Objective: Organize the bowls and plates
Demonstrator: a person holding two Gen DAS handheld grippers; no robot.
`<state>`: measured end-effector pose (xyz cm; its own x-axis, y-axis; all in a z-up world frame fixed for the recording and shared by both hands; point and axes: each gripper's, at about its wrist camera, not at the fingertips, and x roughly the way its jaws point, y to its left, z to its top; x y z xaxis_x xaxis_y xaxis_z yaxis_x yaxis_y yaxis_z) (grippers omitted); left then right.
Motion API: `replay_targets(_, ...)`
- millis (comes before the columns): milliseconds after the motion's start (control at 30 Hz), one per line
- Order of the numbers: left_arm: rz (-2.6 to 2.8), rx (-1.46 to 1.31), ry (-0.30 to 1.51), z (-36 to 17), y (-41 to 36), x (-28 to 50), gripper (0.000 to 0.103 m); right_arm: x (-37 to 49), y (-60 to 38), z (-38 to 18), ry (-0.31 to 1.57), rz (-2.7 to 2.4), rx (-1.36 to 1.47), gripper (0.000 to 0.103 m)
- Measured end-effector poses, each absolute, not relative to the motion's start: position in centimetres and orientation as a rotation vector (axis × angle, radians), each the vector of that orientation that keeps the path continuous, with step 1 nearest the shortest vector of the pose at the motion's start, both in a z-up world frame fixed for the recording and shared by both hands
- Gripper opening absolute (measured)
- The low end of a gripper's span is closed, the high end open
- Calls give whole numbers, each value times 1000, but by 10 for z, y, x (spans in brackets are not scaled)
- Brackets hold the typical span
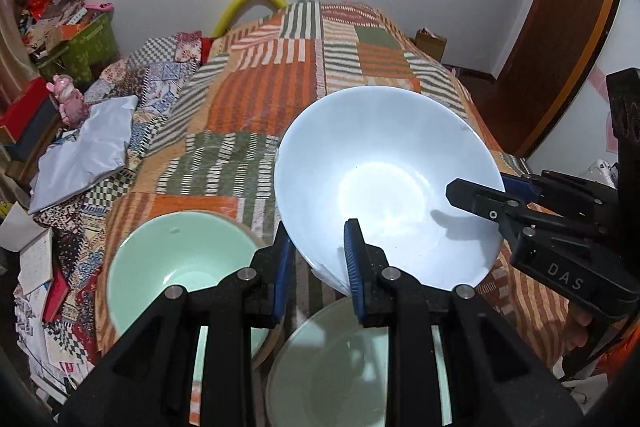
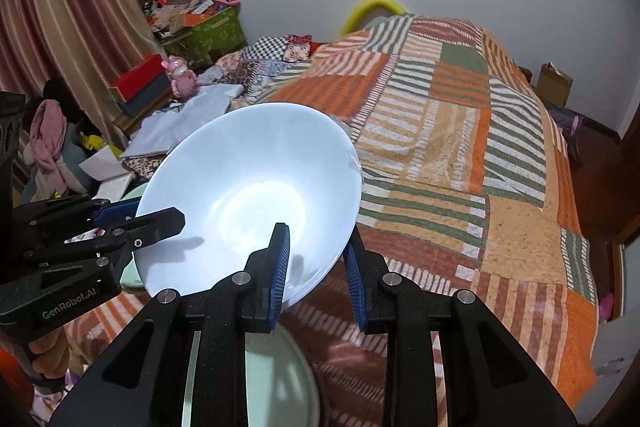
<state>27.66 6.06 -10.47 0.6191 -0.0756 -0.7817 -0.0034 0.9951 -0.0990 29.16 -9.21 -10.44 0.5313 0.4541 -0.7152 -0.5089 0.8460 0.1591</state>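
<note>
Bowls were the business here, and the white bowl [image 1: 384, 187] was the one in hand: it hung tilted in the air above the patchwork quilt [image 1: 280, 75], its mouth turned up and toward both cameras. Both grippers had it by the rim. The left gripper [image 1: 318, 267] straddled the bowl's near-left edge, jaws part-closed with one blue pad inside the wall and one outside; whether both pads truly pressed I could not tell. The right gripper [image 2: 316, 267] did the same on the opposite edge, one pad inside, the other behind the wall.

Directly beneath the white bowl sat a pale green bowl [image 1: 352, 367], upright on the quilt, and a second green bowl [image 1: 176, 267] stood just left of the white one. Being round, the white bowl had no long axis; its tilt was what mattered. Nesting it below would probably call for levelling it first, both grippers equally near.
</note>
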Motion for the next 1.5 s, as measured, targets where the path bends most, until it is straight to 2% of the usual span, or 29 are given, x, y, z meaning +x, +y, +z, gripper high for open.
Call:
replay_targets(300,-5,-110,859,-91,85,239,25,269,-68,-98,816,617,-92,25)
replay_targets(767,89,-170,856,-100,147,194,25,251,-7,-106,827,713,-118,25)
replay_targets(1500,140,-218,914,-150,191,206,25,267,39,-157,969,745,-134,25)
